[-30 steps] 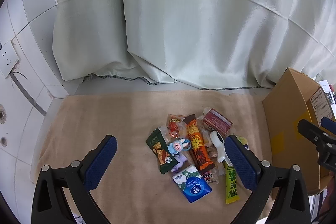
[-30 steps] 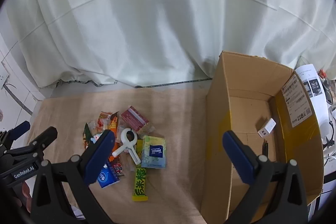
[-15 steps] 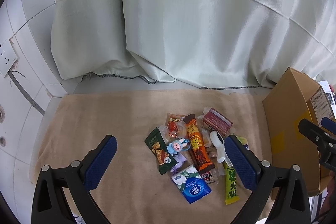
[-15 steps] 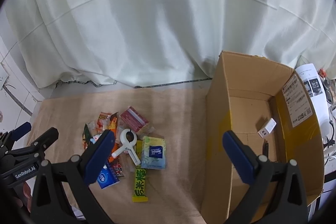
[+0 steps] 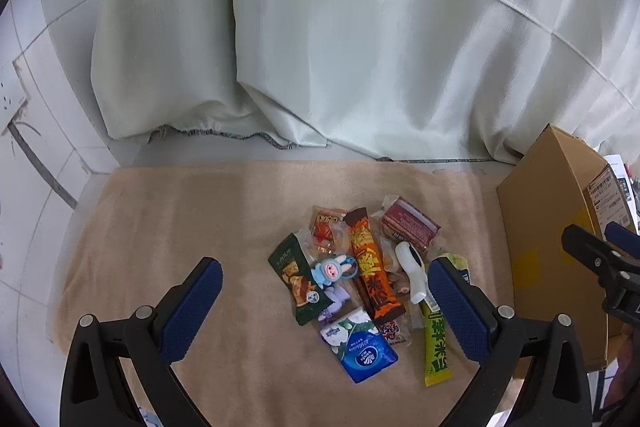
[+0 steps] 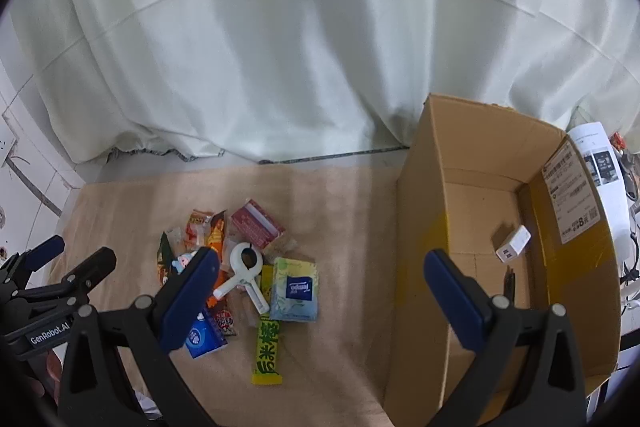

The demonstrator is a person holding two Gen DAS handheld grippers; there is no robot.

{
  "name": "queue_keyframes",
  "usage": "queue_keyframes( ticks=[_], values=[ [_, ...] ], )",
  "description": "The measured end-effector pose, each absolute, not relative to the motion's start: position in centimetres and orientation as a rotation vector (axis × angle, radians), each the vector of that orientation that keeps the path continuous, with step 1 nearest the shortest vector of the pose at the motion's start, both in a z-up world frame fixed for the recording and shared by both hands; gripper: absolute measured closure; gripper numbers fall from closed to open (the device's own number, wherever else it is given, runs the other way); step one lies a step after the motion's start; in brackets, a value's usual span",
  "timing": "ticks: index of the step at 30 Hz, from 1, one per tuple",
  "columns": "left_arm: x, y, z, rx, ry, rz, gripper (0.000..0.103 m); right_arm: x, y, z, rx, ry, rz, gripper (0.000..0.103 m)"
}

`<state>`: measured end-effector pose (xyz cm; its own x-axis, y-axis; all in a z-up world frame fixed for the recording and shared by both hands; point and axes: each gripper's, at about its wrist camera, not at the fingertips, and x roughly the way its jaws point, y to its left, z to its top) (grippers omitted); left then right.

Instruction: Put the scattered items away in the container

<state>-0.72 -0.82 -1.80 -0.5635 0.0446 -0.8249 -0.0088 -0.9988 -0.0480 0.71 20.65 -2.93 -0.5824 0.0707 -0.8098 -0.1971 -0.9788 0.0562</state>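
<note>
Tools point(image 5: 326, 311) point(image 6: 320, 297) gape above snacks point(image 5: 372, 279), seemingly unobstructed, beside box point(image 6: 472, 227).

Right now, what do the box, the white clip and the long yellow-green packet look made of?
Box: brown corrugated cardboard, matte, with creased flaps. White clip: looks like hard moulded plastic, smooth, faint sheen. Yellow-green packet: probably printed plastic film, glossy.

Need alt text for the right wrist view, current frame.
An open right gripper hangs above a beige mat, with a heap of snack packets, tissue packs and a white clip to its left and an open cardboard box holding a small white charger to its right. The left gripper shows at the left edge; pale curtains hang behind.
</note>
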Motion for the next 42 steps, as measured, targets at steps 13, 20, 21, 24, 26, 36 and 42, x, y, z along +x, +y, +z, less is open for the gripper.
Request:
queue_keyframes(
  ticks=[13,20,21,24,26,36,42],
  values=[
    [0.3,-0.5,-6.9,-1.585,-0.060,2.648,0.000,0.9,19.3,-7.1,-1.504,0.237,2.642,0.000],
    [0.8,0.4,-10.9,-1.678,-0.044,2.581,0.000,0.9,18.0,-9.2,-1.561,0.139,2.638,0.000],
    [0.9,0.4,-11.1,-1.685,-0.046,2.578,0.000,0.8,17.9,-9.4,-1.568,0.140,2.634,0.000],
    [1.1,0.9,-12.4,-1.709,-0.050,2.566,0.000,0.7,17.8,-10.1,-1.577,0.135,2.642,0.000],
    [1.2,1.1,-13.2,-1.722,-0.066,2.557,0.000,0.5,17.7,-10.8,-1.598,0.137,2.631,0.000],
    [0.1,2.5,-16.4,-1.804,-0.117,2.448,0.036,0.3,18.4,-12.6,-1.643,0.181,2.580,0.001],
    [0.4,1.5,-15.8,-1.743,-0.111,2.453,0.039,-0.4,18.8,-13.8,-1.675,0.230,2.567,0.002]
  ],
)
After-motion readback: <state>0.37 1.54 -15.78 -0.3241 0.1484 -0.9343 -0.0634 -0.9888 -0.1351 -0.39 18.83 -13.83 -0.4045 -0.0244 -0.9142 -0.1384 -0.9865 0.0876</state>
